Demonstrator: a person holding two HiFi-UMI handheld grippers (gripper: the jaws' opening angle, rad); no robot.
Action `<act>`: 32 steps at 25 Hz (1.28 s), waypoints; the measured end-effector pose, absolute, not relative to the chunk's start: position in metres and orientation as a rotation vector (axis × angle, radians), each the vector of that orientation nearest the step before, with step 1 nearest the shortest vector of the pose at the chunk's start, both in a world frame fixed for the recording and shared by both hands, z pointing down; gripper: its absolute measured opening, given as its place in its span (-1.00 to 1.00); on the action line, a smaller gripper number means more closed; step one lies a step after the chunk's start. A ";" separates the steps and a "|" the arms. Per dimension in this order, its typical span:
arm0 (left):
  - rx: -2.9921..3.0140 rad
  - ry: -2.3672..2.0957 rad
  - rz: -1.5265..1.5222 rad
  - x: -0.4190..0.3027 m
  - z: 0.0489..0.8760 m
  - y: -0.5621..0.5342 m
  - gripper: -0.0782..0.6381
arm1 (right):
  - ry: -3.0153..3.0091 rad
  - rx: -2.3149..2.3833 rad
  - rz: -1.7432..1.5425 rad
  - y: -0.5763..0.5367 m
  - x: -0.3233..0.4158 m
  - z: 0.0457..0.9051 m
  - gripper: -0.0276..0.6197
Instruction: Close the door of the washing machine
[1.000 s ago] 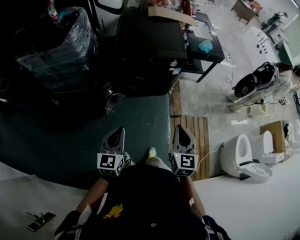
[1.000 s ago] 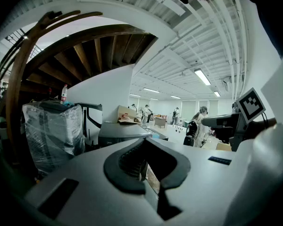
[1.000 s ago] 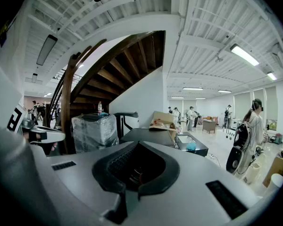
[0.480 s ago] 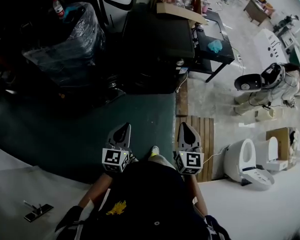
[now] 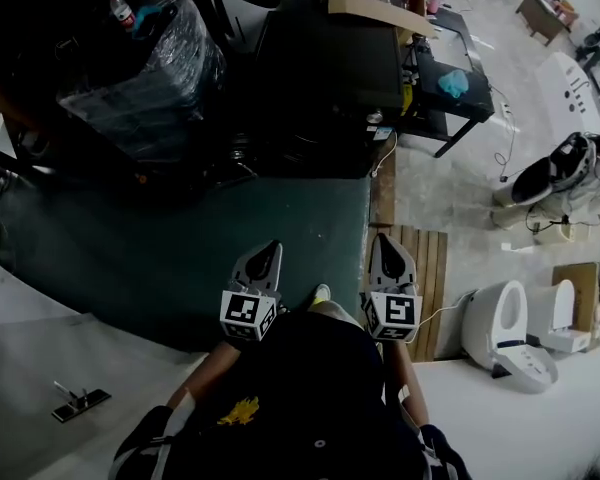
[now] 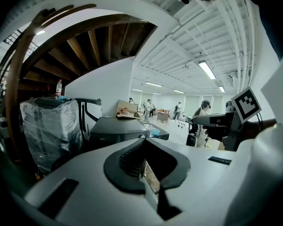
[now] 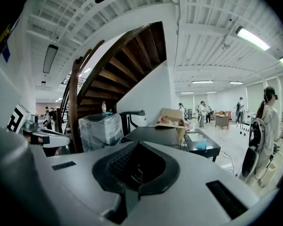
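The washing machine (image 5: 325, 78) is a dark box at the far edge of the green mat; it also shows ahead in the left gripper view (image 6: 118, 128) and the right gripper view (image 7: 153, 135). Its front is in shadow, so I cannot tell how the door stands. My left gripper (image 5: 263, 256) and right gripper (image 5: 388, 248) are held side by side in front of my body, well short of the machine, both pointing at it. Each has its jaws together with nothing between them, as seen in the left gripper (image 6: 144, 161) and the right gripper (image 7: 132, 168).
A plastic-wrapped stack (image 5: 145, 68) stands left of the machine under a wooden staircase (image 7: 127, 55). A cardboard box (image 5: 375, 3) and a black table (image 5: 450, 78) are at its right. A wooden pallet (image 5: 425, 268) and white toilets (image 5: 510, 323) lie at the right.
I have walked towards the washing machine: it and the wrapped stack sit closer and lower in the head view. Both grippers came forward together and stayed shut.
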State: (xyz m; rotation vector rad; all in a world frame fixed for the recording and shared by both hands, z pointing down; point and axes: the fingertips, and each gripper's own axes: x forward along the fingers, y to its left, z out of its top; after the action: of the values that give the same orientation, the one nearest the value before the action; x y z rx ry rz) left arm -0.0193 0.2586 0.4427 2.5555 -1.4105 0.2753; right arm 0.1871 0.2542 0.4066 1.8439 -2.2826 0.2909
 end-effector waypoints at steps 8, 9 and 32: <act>2.545 -1.491 0.334 -0.002 0.438 0.232 -0.73 | -2.348 1.790 0.294 0.227 0.209 0.413 -0.83; 2.540 -1.504 0.327 0.000 0.436 0.228 -0.73 | -2.352 1.782 0.292 0.225 0.212 0.414 -0.83; 2.420 -1.596 0.282 -0.031 0.443 0.161 -0.73 | -2.410 1.585 0.279 0.134 0.174 0.419 -0.83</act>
State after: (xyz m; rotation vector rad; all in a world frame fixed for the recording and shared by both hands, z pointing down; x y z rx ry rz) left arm -0.0306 0.1613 0.4435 2.4205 -1.5959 0.2820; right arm 0.1736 0.1338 0.4187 1.5854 -2.4098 0.2786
